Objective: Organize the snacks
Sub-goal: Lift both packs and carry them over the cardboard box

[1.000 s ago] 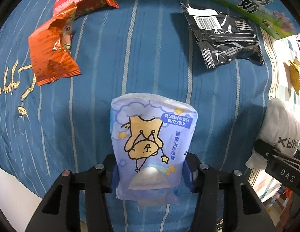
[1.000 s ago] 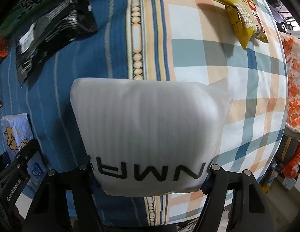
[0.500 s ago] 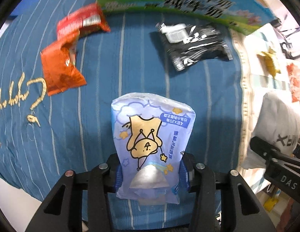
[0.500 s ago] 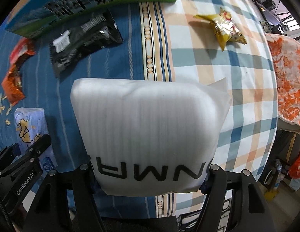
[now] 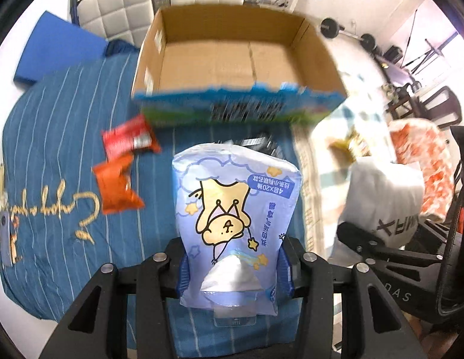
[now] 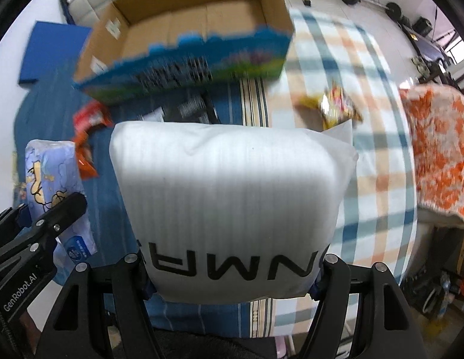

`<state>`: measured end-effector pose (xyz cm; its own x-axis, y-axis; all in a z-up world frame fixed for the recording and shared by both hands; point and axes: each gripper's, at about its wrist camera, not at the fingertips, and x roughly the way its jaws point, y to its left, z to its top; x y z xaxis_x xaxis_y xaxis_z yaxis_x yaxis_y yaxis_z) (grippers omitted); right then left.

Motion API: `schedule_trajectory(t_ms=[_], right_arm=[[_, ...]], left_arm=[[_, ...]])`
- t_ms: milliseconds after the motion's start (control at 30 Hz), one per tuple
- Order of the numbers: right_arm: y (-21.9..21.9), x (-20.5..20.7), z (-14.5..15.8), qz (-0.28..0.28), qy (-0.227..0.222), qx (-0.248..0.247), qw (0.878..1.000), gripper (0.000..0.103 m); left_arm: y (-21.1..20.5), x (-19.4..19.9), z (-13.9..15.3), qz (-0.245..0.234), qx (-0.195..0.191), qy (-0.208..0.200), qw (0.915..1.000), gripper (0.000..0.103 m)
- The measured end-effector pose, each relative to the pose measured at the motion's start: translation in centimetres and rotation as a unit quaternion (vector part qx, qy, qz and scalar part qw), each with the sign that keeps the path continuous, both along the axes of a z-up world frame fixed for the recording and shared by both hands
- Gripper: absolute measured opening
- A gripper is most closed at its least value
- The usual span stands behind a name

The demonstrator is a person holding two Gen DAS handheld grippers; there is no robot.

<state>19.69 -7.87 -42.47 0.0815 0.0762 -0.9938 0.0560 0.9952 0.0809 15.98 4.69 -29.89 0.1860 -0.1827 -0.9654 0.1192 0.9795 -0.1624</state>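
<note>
left gripper (image 5: 235, 269): jaws closed on the lavender tissue pack (image 5: 235, 209), gripped low at both side edges, pack lifted off the bed (image 5: 58, 137).
right gripper (image 6: 232, 269): jaws pinching the white NMAX pouch (image 6: 232, 209) at its bottom corners, also in the air.
left on bed: orange packet (image 5: 117, 188), red packet (image 5: 127, 142), black packet (image 6: 187, 109), yellow packet (image 6: 336, 104).
far: open cardboard box (image 5: 232, 59), looks empty, at the bed's far edge.
step tip: likely carry both over the near box wall, clear the rim first, then release one at a time; the soft packs may sag.
view gap: the black packet is mostly hidden in the left view; only the right shows it and the plaid cloth (image 6: 351, 74).
</note>
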Motion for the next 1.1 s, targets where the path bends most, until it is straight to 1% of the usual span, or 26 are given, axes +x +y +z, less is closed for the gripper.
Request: schedule_trajectory(t_ms=[33, 133, 200, 267, 333, 467, 600, 667, 767, 800, 867, 1000, 1100], right_arm=[[-0.3, 0.9, 1.2, 0.003, -0.01, 0.007, 1.0, 0.073], [-1.4, 3.3, 2.9, 0.012, -0.03, 0.017, 0.999, 0.073], [-2.0, 5.9, 4.5, 0.02, -0.045, 0.022, 0.999, 0.073], [-2.4, 8.4, 5.5, 0.027, -0.056, 0.019, 0.998, 0.073], [-2.9, 11.1, 5.8, 0.032, -0.06, 0.018, 0.998, 0.073], [-3.5, 17.0, 5.5, 0.046, -0.062, 0.008, 0.997, 0.073], [-3.6, 22.5, 3.8, 0.054, -0.058, 0.008, 0.997, 0.073], [-3.4, 24.7, 2.7, 0.06, -0.055, 0.007, 0.997, 0.073], [-2.8, 28.3, 0.5, 0.065, -0.042, 0.007, 0.997, 0.073], [-2.5, 29.7, -0.7, 0.068, -0.033, 0.006, 0.997, 0.073], [-2.0, 31.5, -2.7, 0.068, -0.021, 0.006, 0.997, 0.073], [-1.5, 34.9, -7.0, 0.069, 0.011, -0.001, 0.998, 0.073], [-1.3, 36.5, -9.3, 0.067, 0.028, -0.007, 0.997, 0.073]], left_arm=[[-0.4, 0.9, 0.6, 0.001, -0.002, -0.004, 1.0, 0.043], [-1.4, 3.7, 2.4, 0.0, -0.007, -0.014, 0.9999, 0.043], [-2.0, 6.1, 3.2, 0.001, -0.008, -0.021, 0.9998, 0.043], [-2.4, 8.6, 3.7, 0.005, -0.008, -0.026, 0.9996, 0.043], [-2.5, 11.4, 4.0, 0.011, -0.01, -0.027, 0.9995, 0.043], [-2.9, 16.9, 3.2, 0.021, -0.01, -0.021, 0.9995, 0.043], [-2.8, 22.4, 0.7, 0.035, -0.02, 0.009, 0.9991, 0.043], [-2.8, 24.5, -0.6, 0.043, -0.025, 0.02, 0.9986, 0.043], [-2.6, 27.9, -3.1, 0.054, -0.032, 0.045, 0.997, 0.043], [-2.4, 29.1, -4.1, 0.058, -0.035, 0.054, 0.9963, 0.043], [-2.5, 30.7, -5.7, 0.059, -0.045, 0.073, 0.9946, 0.043], [-2.1, 33.4, -9.4, 0.068, -0.051, 0.113, 0.9899, 0.044], [-2.4, 34.5, -11.6, 0.066, -0.058, 0.146, 0.9854, 0.044]])
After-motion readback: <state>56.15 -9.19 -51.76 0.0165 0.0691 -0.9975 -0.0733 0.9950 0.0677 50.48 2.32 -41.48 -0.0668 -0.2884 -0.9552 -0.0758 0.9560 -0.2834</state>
